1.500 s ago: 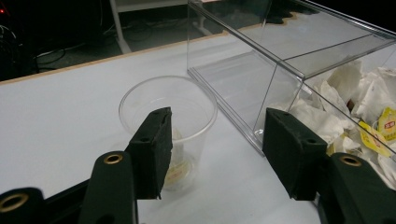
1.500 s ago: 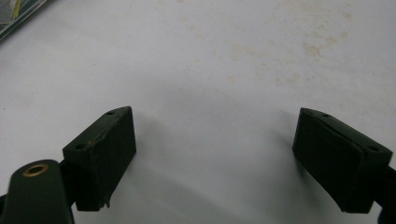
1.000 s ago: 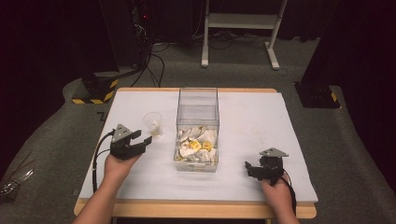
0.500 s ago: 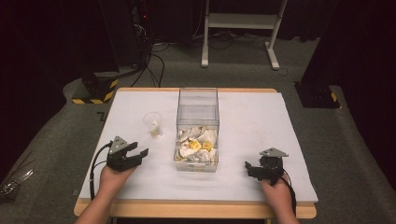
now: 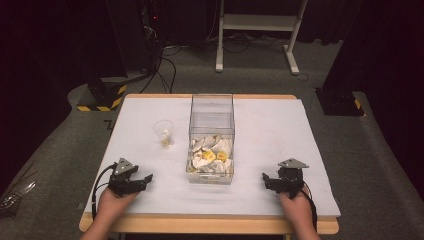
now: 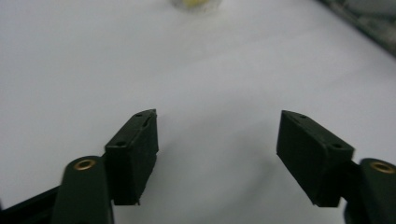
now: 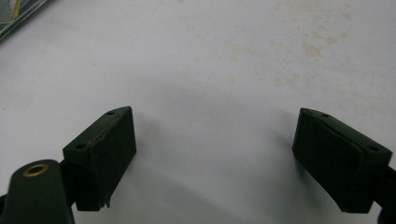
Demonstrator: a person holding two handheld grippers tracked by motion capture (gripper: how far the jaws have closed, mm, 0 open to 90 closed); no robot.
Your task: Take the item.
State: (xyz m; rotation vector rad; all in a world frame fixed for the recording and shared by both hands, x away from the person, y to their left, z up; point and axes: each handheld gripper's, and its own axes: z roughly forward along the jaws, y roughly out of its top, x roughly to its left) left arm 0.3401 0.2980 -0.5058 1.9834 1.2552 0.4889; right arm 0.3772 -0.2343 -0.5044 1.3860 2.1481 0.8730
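I think I am working in a lab or test room. Black curtains (image 5: 45,45) hang all around, black cables (image 5: 165,65) lie on the grey carpet floor (image 5: 380,165), and yellow-and-black striped weights (image 5: 102,97) stand beside my white-topped counter (image 5: 280,130).

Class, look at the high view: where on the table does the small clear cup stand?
The small clear cup stands upright on the white table, just left of the clear box and beyond the left gripper.

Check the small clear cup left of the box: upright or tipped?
Upright. The cup stands on its base with its rim up, apart from the box, something yellowish at its bottom.
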